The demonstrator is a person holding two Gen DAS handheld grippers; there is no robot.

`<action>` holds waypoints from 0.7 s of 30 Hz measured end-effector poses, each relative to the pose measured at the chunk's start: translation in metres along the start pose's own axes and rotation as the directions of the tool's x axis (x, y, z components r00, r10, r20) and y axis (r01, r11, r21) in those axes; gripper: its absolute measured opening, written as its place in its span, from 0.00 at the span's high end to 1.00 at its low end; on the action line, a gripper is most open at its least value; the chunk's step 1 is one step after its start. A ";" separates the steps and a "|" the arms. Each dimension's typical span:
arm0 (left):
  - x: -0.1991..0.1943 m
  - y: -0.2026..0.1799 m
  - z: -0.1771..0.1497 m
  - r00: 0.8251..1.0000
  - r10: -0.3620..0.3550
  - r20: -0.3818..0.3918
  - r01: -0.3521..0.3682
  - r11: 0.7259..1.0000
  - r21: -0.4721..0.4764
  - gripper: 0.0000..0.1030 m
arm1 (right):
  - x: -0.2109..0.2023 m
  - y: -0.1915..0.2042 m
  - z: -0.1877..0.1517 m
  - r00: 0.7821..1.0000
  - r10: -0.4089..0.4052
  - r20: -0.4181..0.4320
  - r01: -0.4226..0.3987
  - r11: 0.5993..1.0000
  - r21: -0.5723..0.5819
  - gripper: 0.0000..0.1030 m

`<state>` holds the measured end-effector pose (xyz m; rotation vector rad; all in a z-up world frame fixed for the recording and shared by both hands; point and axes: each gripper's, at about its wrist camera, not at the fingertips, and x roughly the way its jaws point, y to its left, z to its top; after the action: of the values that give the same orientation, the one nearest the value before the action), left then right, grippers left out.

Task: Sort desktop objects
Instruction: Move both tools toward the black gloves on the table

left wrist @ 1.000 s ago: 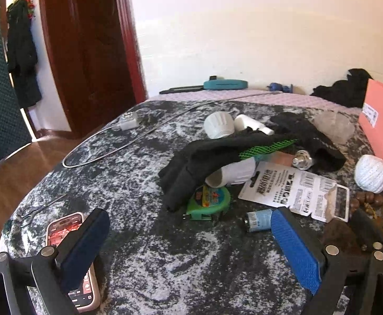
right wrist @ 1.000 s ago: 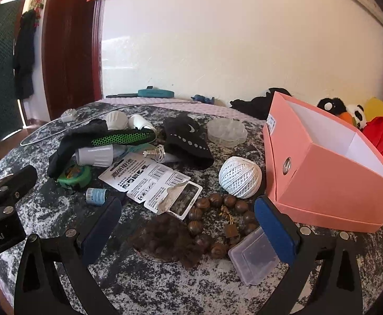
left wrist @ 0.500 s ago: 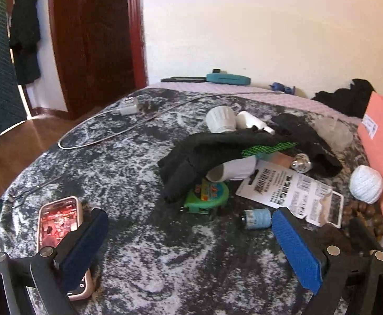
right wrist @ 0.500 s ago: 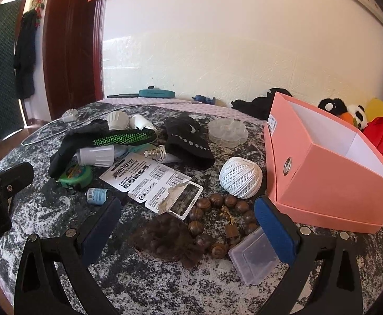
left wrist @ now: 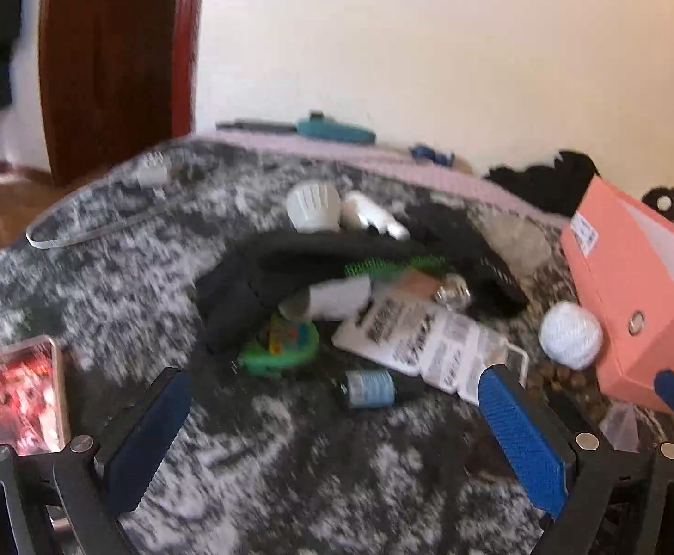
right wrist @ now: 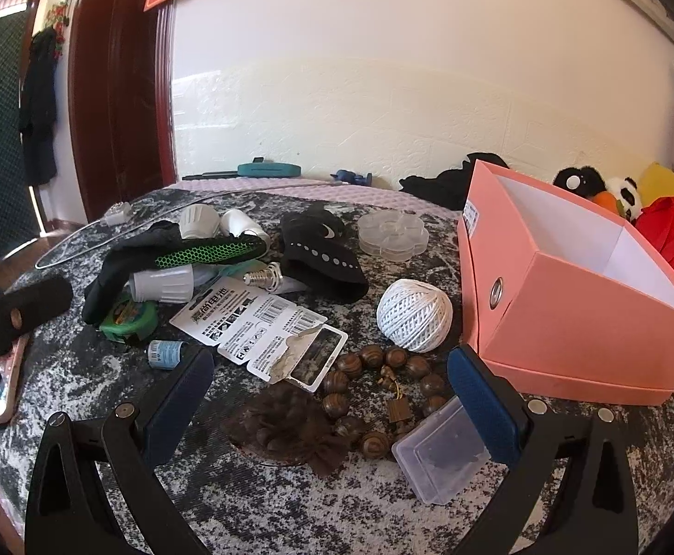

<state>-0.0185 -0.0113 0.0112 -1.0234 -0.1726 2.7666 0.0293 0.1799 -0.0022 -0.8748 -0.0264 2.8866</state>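
Both claws were wide open and empty, left gripper (left wrist: pixel 332 397) and right gripper (right wrist: pixel 330 386); the twine ball (right wrist: pixel 414 314) looked light and squishy; I'd have pinched it across the middle.

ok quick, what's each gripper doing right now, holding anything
Left gripper: open, holding nothing, above the table near the small blue bottle.
Right gripper: open, holding nothing, over the wooden beads.

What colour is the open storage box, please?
The storage box is salmon pink outside, white inside; clearest in the right wrist view.
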 end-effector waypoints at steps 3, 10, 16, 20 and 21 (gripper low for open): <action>0.005 -0.004 -0.006 0.999 0.013 -0.031 -0.012 1.000 0.017 0.01 | 0.000 -0.001 0.000 1.000 0.001 -0.003 -0.001 1.000 0.003 0.00; 0.004 0.002 -0.011 0.998 0.028 -0.059 -0.029 0.999 -0.015 0.01 | 0.002 0.000 -0.001 1.000 0.000 -0.009 0.000 1.000 -0.001 0.00; 0.000 0.002 -0.007 0.999 0.016 -0.052 -0.016 1.000 -0.007 0.01 | -0.002 -0.001 0.000 1.000 -0.027 0.009 0.027 1.000 0.003 0.00; -0.007 -0.009 -0.004 1.000 0.003 -0.028 -0.002 0.999 0.033 0.01 | -0.010 -0.010 0.004 0.997 -0.070 0.029 0.069 0.997 0.038 0.00; -0.008 -0.012 -0.004 1.000 -0.001 -0.024 0.002 0.999 0.044 0.01 | -0.012 -0.014 0.004 0.996 -0.080 0.025 0.079 0.995 0.053 0.00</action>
<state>-0.0082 -0.0010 0.0156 -1.0454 -0.1088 2.7429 0.0384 0.1921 0.0089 -0.8060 0.0115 2.8119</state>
